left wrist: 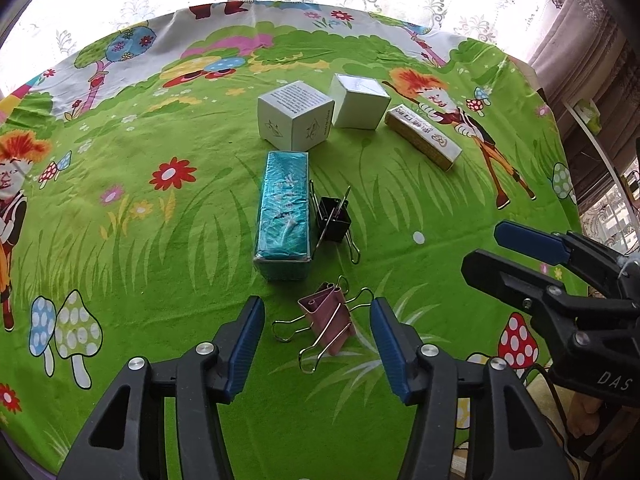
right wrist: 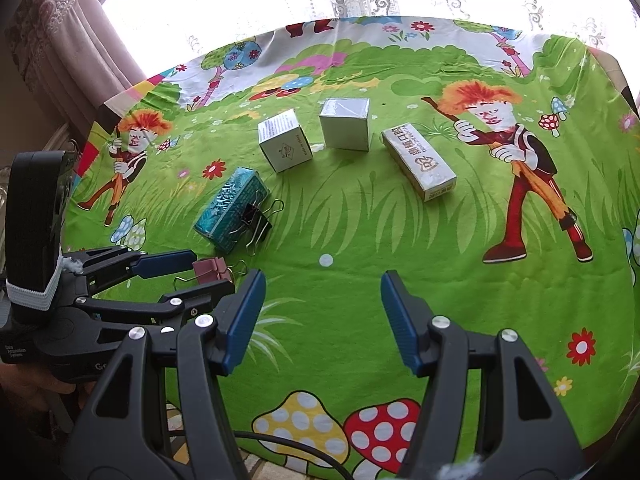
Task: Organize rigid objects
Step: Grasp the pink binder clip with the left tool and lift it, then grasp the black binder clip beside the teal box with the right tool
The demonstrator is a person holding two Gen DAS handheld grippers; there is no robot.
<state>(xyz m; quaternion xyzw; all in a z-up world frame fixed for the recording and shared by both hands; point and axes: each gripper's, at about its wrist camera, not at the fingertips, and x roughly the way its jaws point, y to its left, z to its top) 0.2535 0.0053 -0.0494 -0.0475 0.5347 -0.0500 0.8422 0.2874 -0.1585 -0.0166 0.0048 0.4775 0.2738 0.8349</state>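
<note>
My left gripper [left wrist: 318, 344] hangs over the pink clip [left wrist: 326, 322], jaws partly apart, with the clip lying on the cloth [left wrist: 400, 208] between the pads and neither pad pressing it. So I hold nothing there. The right gripper [right wrist: 323, 320] stands about half open over bare cloth, empty, off to the clip's right.

The clip lies just short of the teal box's [left wrist: 282, 216] near end, its wire handles splayed out towards me. The black clip [left wrist: 334, 220] sits against the teal box's right side. Farther back stand two white cubes [left wrist: 296, 120] and a long white box [left wrist: 424, 136], well apart from the clips.

I judge this clip is where I want it, so the step is to leave cleanly. I'd open a little wider before lifting, since a pad could catch a wire loop and drag the clip. I'd go straight up along the fingers, not sideways, and keep clear of the teal box. The right gripper should hold off so the two tools don't collide.
</note>
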